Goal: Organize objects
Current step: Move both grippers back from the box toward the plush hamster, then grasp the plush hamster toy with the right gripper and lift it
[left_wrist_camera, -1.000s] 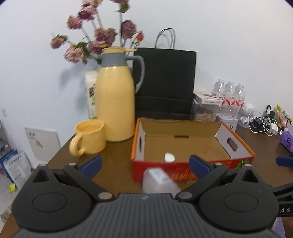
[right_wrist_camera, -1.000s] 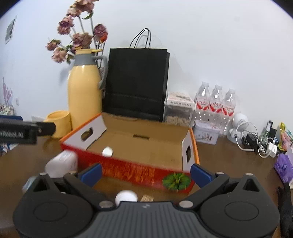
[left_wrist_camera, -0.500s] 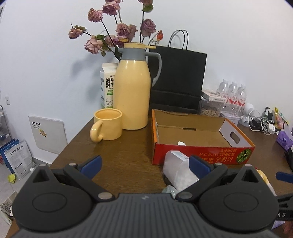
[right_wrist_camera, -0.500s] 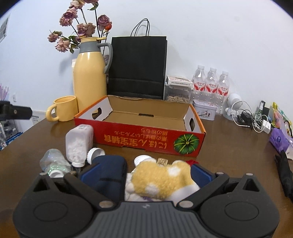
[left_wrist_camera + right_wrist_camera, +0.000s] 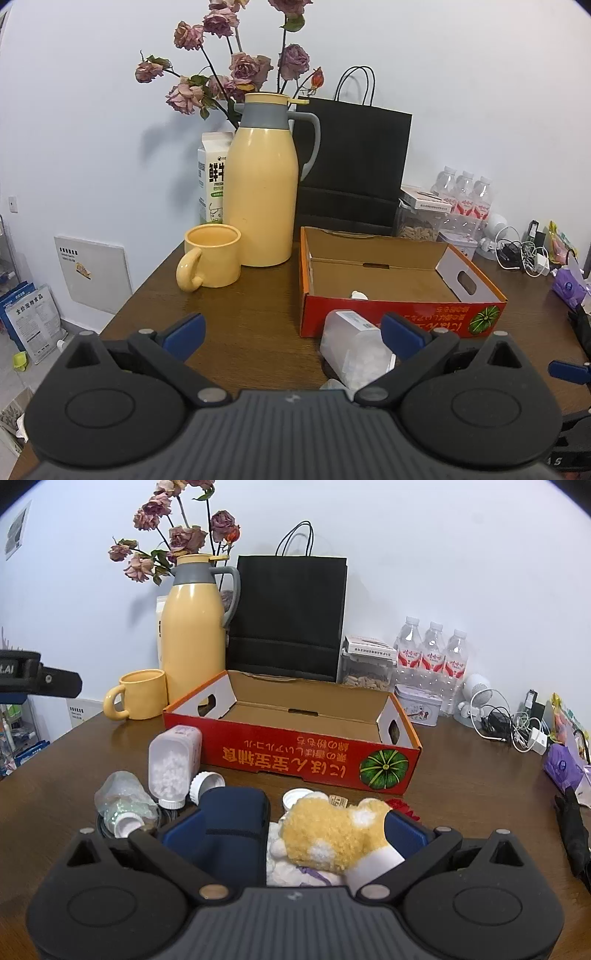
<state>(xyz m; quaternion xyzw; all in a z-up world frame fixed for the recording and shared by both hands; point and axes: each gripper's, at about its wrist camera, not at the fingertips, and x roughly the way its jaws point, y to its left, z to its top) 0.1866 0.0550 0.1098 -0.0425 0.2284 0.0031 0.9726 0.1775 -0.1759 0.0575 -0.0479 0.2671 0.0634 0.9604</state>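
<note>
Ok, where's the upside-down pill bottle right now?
In the right wrist view, the pill bottle stands cap-down at left, against the red box, beside a loose white cap.

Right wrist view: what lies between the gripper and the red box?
In the right wrist view: a navy case, plush toy, two bottles and loose caps before the red box.

I see the cardboard box (image 5: pixel 291 734) mid-table, thermos (image 5: pixel 194 627) and mug (image 5: pixel 138 694) to its left, paper bag (image 5: pixel 291 616) behind, pill bottle (image 5: pixel 173 764) in front.

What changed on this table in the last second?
Both grippers pulled back from the red box, bringing the bottles, navy case and plush toy into view before the right gripper. Nothing was grasped; the left gripper stayed open. Jug, mug, box unmoved.
</note>
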